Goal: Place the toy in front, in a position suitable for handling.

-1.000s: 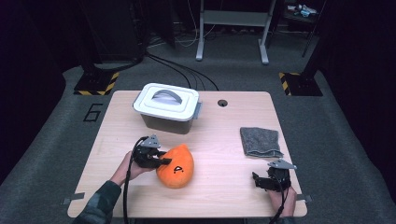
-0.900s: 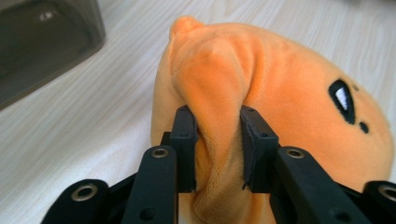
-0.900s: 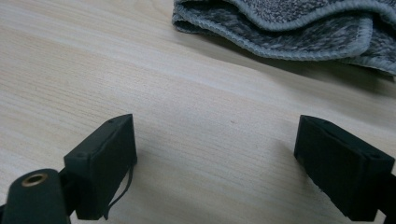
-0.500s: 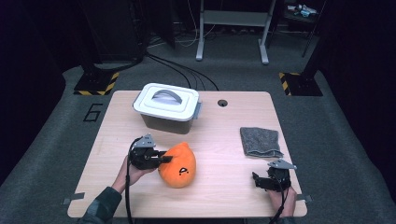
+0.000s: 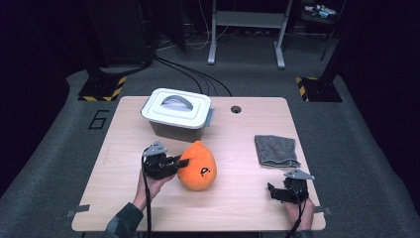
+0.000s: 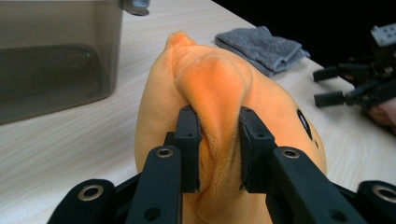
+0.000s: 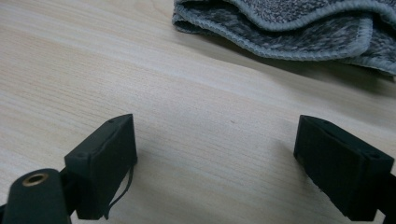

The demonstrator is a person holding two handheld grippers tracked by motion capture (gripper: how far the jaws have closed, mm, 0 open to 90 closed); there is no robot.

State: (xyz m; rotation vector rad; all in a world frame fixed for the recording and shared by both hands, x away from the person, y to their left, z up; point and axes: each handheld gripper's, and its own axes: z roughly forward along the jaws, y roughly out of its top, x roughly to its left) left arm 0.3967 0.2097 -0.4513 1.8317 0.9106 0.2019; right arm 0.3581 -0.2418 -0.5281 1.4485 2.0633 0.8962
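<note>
One step looks done: the left gripper (image 6: 218, 156) pinches the soft orange plush toy (image 5: 198, 166) at frame centre, grey lidded plastic bin (image 5: 178, 113) unopened, right gripper (image 7: 217, 163) wide, empty.

Lidded bin (image 5: 177, 113), folded grey towel (image 5: 275, 150)

The orange plush toy (image 6: 219, 93) looks like soft short-pile fleece, matt and a bit fuzzy; the table (image 5: 237, 134) is pale wood-grain laminate, smooth with a low sheen; the grey cloth (image 7: 299, 23) is nubbly terry with a stitched hem; the bin (image 5: 178, 115) is plastic, lid white and slightly glossy, walls smoky and see-through; the left gripper (image 6: 218, 154) is matt black plastic with metal rivets.
</note>
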